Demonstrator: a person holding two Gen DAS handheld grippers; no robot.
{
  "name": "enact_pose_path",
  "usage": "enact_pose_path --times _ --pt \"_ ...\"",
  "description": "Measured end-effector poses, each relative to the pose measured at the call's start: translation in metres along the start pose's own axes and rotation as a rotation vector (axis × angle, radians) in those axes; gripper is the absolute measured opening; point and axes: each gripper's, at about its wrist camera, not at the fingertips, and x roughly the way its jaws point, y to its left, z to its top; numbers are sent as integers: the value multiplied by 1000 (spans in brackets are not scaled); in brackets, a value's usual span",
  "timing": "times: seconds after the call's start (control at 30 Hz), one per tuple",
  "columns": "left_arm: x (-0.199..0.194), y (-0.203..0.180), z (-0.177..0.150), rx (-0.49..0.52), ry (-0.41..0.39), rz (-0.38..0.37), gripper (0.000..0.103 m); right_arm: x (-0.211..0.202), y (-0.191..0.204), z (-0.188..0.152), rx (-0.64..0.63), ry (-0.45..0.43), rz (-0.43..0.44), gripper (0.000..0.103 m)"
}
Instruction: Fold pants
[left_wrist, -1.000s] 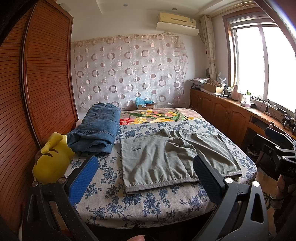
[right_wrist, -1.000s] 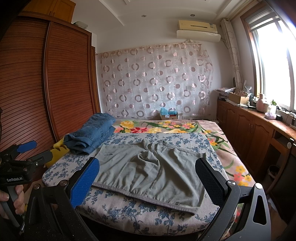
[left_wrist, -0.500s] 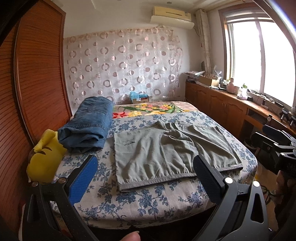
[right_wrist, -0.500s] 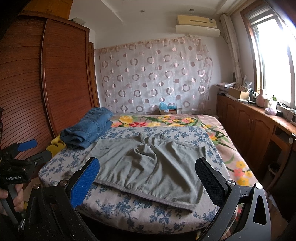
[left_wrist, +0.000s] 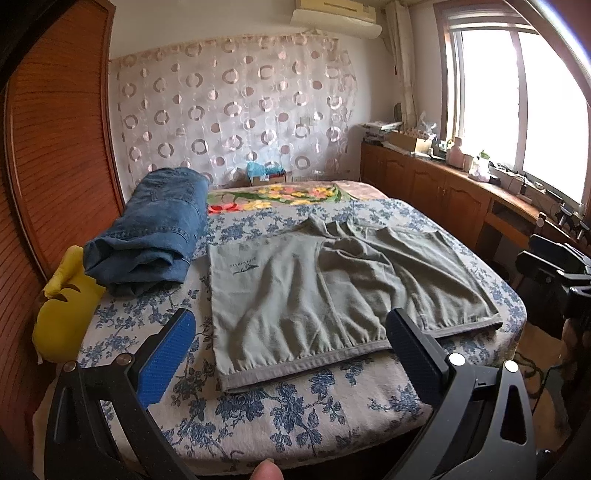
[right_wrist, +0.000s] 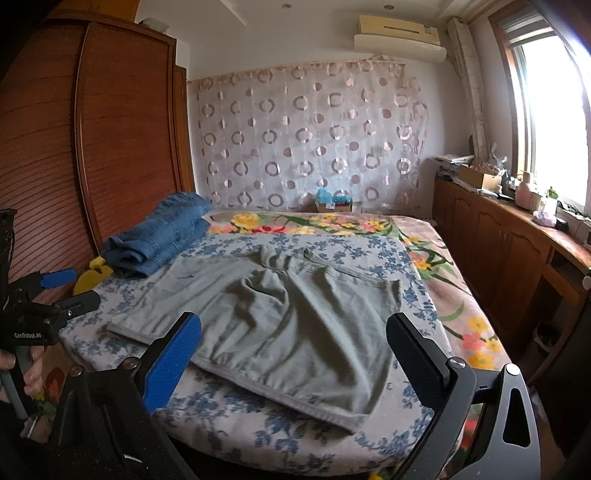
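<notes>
Grey-green pants (left_wrist: 332, 288) spread flat on floral bedsheet (left_wrist: 295, 406), waistband nearest, centre rumpled. No fold visible yet; whole task judged outstanding. Left gripper (left_wrist: 288, 350) spread wide, empty, short of waistband. Right gripper (right_wrist: 291, 350) likewise agape, holding nothing. Folded jeans (left_wrist: 155, 229) at ten o'clock, apart.
</notes>
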Motion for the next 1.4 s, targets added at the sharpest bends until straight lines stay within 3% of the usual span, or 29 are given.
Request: enact_pose_path --times 0.27,0.57,0.93,1.17,1.33,1.4 --pt "25 6 1 12 45 -47 103 22 -15 7 13 83 -7 79" --pt "49 12 -3 18 88 -62 103 58 -43 36 60 178 1 46" --pt "71 19 -17 -16 148 -70 103 102 -55 56 80 308 -91 42" --pt "76 23 -23 -41 173 -83 103 104 -54 61 123 403 -135 30" --pt "79 22 -26 -48 185 -90 103 90 -50 70 139 413 -149 26" --pt "79 23 -26 -47 190 -89 103 83 -44 74 130 421 -137 16"
